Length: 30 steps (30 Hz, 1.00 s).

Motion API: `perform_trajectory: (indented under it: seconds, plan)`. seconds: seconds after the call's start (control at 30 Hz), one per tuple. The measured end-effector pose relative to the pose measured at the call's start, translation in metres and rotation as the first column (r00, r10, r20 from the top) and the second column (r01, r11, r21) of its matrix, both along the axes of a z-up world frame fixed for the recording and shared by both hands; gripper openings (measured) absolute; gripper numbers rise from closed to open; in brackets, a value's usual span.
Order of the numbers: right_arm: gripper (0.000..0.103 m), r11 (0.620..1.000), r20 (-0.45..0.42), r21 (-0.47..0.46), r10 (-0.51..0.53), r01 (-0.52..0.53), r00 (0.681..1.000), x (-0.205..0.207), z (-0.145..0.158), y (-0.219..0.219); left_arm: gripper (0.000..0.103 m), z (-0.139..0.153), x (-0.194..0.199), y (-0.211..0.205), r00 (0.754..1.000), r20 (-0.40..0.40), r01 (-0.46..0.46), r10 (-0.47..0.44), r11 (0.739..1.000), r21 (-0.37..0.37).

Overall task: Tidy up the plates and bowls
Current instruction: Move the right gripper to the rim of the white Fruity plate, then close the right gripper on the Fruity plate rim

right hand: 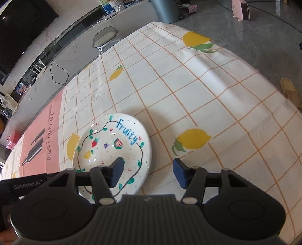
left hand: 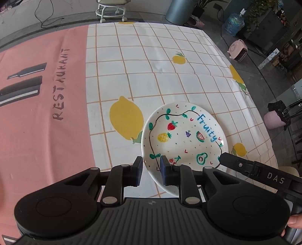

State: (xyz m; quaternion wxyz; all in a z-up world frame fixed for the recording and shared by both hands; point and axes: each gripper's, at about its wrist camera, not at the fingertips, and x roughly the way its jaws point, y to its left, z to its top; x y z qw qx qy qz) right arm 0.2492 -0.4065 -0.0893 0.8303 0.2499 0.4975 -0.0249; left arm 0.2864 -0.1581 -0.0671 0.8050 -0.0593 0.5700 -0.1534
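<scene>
A white plate [left hand: 184, 139] painted with fruit and the word "Fruity" lies on the lemon-print tablecloth [left hand: 143, 62]. My left gripper [left hand: 151, 170] is over its near left rim, jaws narrowly apart with the rim between them; the right pad [left hand: 166, 170] is over the plate, the left pad [left hand: 138, 170] outside it. In the right wrist view the plate [right hand: 113, 148] sits low left. My right gripper [right hand: 149, 174] is open wide; its left pad [right hand: 118, 174] hovers over the plate, its right pad [right hand: 180, 175] over bare cloth. A finger of the right gripper [left hand: 228, 159] shows over the plate's right rim.
A pink cloth [left hand: 43, 105] printed "RESTAURANT" covers the table's left part. The table's right edge [left hand: 264, 120] drops to a grey floor with a pink heater [left hand: 238, 50], a water bottle [left hand: 233, 23], a pink bin [left hand: 273, 118] and a stool [left hand: 111, 9].
</scene>
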Motion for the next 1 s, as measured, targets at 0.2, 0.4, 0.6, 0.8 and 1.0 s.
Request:
perform_trajectory:
  seconds: [0.2,0.4,0.6,0.8,1.0]
  plan:
    - [0.058,1.000,0.009,0.025,0.001,-0.001,1.000,0.001,-0.001,0.000,0.025,-0.008,0.008,0.005,0.998,-0.040,-0.048,0.046,0.998,-0.052]
    - [0.058,0.998,0.041,0.052,-0.034,0.031,0.999,0.003,-0.001,-0.002,0.029,-0.009,0.010,0.007,0.998,-0.011,-0.063,0.062,0.996,-0.069]
    - [0.063,0.996,0.082,0.070,-0.056,0.050,0.995,0.009,-0.006,-0.005,0.035,-0.011,0.013,0.009,0.995,0.012,-0.099,0.100,0.992,-0.076]
    - [0.065,0.995,0.089,0.088,0.034,-0.042,0.995,0.013,-0.006,0.010,0.031,-0.011,0.012,0.007,0.996,0.013,-0.089,0.091,0.990,-0.106]
    - [0.055,0.994,0.109,0.100,0.033,-0.044,0.993,0.009,-0.004,0.007,0.031,-0.006,0.009,0.004,0.992,0.038,-0.113,0.116,0.991,-0.070]
